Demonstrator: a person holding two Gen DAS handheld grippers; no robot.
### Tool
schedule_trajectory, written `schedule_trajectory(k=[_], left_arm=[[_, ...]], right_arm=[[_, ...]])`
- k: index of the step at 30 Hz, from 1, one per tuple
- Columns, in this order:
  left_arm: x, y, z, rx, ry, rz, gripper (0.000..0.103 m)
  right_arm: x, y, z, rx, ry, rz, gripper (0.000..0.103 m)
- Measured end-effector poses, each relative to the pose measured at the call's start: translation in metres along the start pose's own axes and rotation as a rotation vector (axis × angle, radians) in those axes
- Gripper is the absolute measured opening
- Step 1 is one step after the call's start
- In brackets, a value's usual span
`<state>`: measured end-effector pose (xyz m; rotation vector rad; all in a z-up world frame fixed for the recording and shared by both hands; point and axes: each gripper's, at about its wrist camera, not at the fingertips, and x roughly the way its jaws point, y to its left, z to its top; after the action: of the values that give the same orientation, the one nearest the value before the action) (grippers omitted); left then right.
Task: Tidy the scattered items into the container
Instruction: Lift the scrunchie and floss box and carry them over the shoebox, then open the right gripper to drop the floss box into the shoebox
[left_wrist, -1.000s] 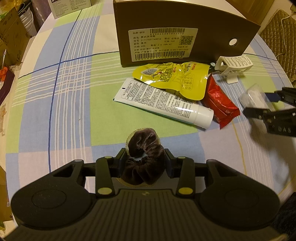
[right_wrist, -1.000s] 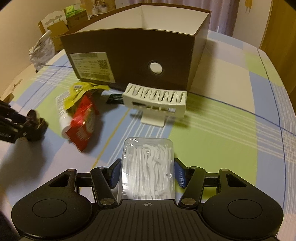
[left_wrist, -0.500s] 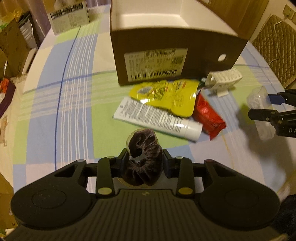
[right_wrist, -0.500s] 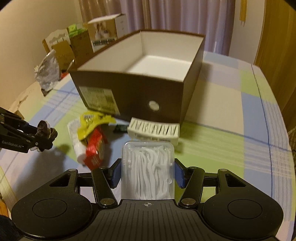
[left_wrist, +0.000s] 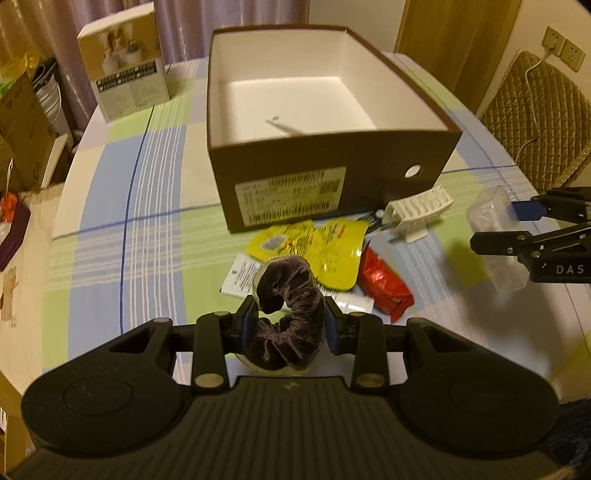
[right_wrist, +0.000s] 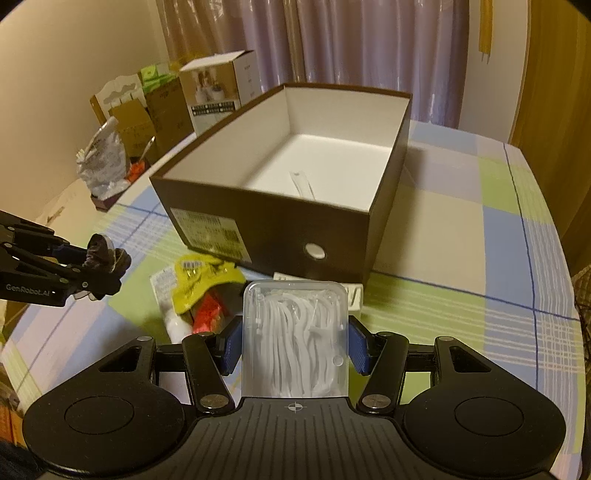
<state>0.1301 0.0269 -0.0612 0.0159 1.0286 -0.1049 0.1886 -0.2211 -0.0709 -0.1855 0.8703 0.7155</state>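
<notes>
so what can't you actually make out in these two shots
- Label print on the brown box: blurred in the left wrist view, too small in the right.
- White tube: its middle hidden behind the scrunchie in the left gripper.
- White rack: mostly hidden in the right wrist view by the floss pick case in the right gripper.
- Thin clear item in the box: too blurred to identify.

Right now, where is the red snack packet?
In the left wrist view the red snack packet lies on the table right of centre, in front of the brown box, beside the yellow pouch, touching the white tube.
</notes>
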Motion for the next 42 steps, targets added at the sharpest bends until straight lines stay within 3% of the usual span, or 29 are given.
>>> schedule_trajectory(k=[27, 42], left_arm=[[-0.017, -0.005, 0.061, 0.088, -0.147, -0.02, 0.032], [-0.009, -0.003, 0.124, 0.161, -0.228, -0.025, 0.032]], right_arm=[[-0.017, -0.002, 0.075, -0.032, -0.119, 0.077, 0.059], [0.016, -0.017, 0.13, -0.029, -0.158, 0.08, 0.059]])
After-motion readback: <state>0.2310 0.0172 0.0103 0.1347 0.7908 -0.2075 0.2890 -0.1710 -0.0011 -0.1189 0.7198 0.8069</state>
